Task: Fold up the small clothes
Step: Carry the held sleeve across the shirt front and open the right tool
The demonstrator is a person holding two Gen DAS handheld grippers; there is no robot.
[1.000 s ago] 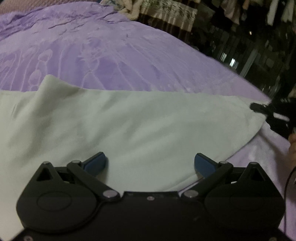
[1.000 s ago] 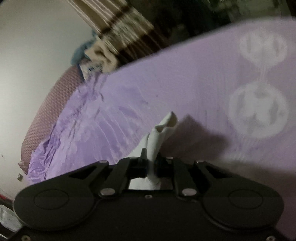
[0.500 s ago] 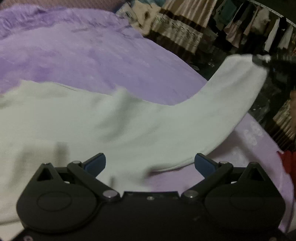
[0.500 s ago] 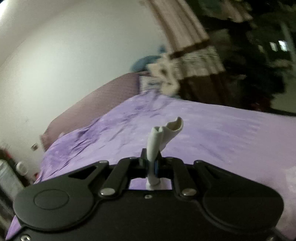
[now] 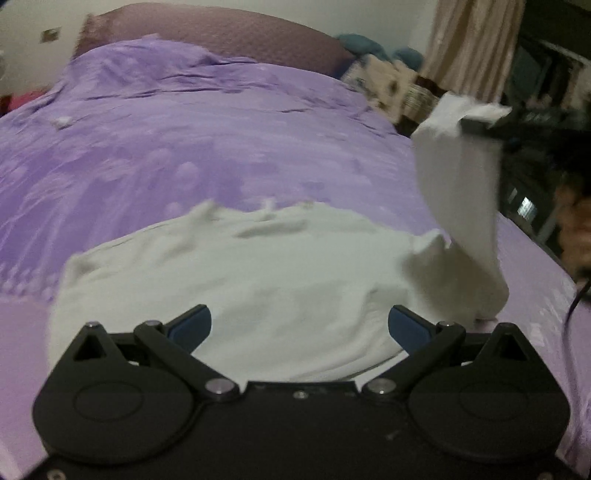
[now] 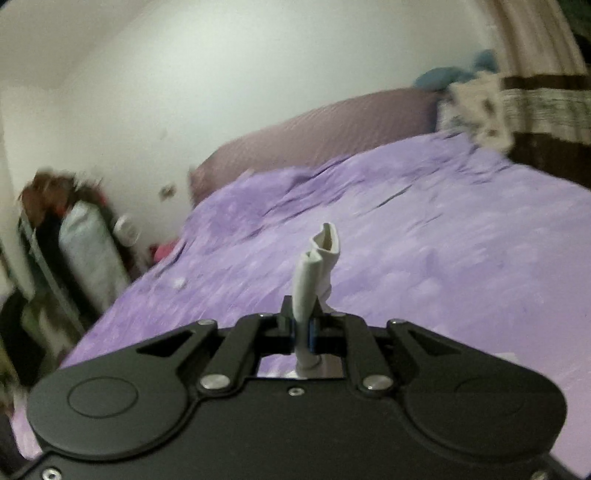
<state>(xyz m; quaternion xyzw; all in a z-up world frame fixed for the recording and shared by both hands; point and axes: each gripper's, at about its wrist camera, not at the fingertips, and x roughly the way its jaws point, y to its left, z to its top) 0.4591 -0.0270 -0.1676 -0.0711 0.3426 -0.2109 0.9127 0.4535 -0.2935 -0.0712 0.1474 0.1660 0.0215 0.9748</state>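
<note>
Purple bedspread [image 5: 229, 140] over a wide bed, wrinkled toward the far edge, blurred pale pattern across the middle. Mauve quilted headboard [image 5: 229, 35] along the far edge, against a plain white wall [image 6: 221, 66]. Beige curtain with a dark band [image 6: 543, 92] past the far right corner of the bed; patterned cushion [image 6: 480, 107] and a blue soft shape [image 6: 443, 75] heaped at that corner. Dark, cluttered furniture [image 6: 66, 251] beside the left edge, too blurred to identify.

White garment [image 5: 258, 295] spread across the near part of the bed, mostly flat, rumpled along its far hem. Right end of it lifted off the bedspread in a tall hanging strip, top corner up at the right edge of the bed.

Left gripper [image 5: 299, 328] low over the near edge of the garment, blue-padded fingers [image 5: 192, 325] spread wide apart, nothing between them.

Right gripper [image 6: 303, 328] raised above the bed, fingers clenched on a rolled corner of the garment, the cloth poking up past the tips in a small curl. Same gripper [image 5: 484, 127] seen from the left wrist as a dark blurred shape at the top of the lifted strip.
</note>
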